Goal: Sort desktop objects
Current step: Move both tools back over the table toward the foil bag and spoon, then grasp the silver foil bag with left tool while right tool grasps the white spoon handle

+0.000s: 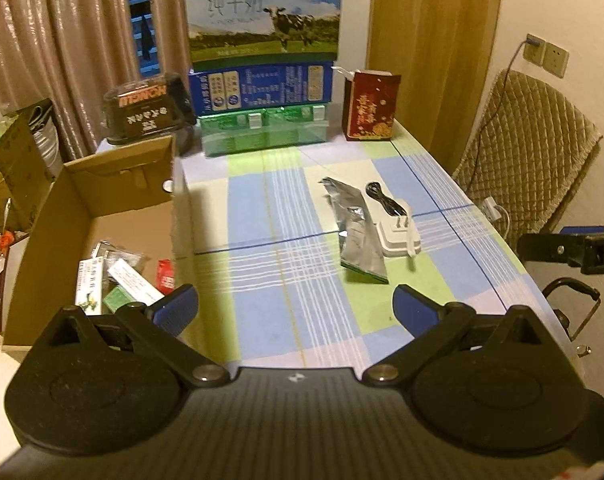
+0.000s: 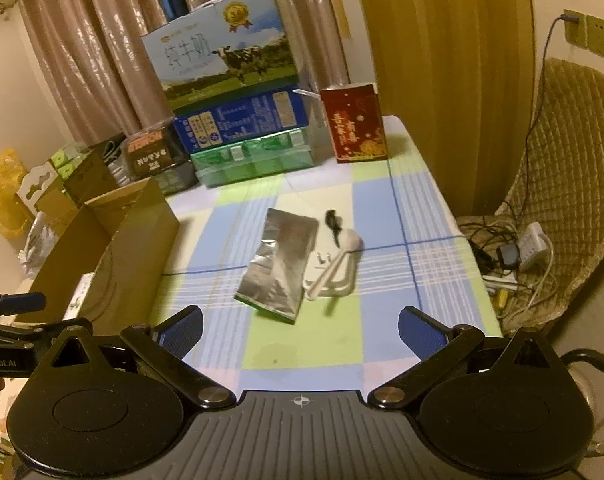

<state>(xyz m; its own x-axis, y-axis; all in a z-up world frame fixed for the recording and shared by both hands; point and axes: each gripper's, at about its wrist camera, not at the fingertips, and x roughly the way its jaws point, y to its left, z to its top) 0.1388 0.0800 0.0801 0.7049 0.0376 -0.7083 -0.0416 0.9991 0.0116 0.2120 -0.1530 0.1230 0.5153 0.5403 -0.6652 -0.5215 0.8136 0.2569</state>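
A silver foil pouch (image 1: 358,232) lies on the checked tablecloth (image 1: 261,240), partly over a white charger (image 1: 398,232) with a black cable (image 1: 384,200). Both show in the right wrist view too: the pouch (image 2: 279,264) and the charger (image 2: 338,268). My left gripper (image 1: 295,308) is open and empty, above the table's near edge, short of the pouch. My right gripper (image 2: 299,330) is open and empty, just in front of the pouch. An open cardboard box (image 1: 97,208) with several small packets inside stands left of the table.
Stacked milk cartons (image 1: 261,40) and a red box (image 1: 370,106) stand at the table's far end. A dark package (image 1: 145,108) sits at the far left. A padded chair (image 1: 530,152) and floor cables (image 2: 514,256) are on the right.
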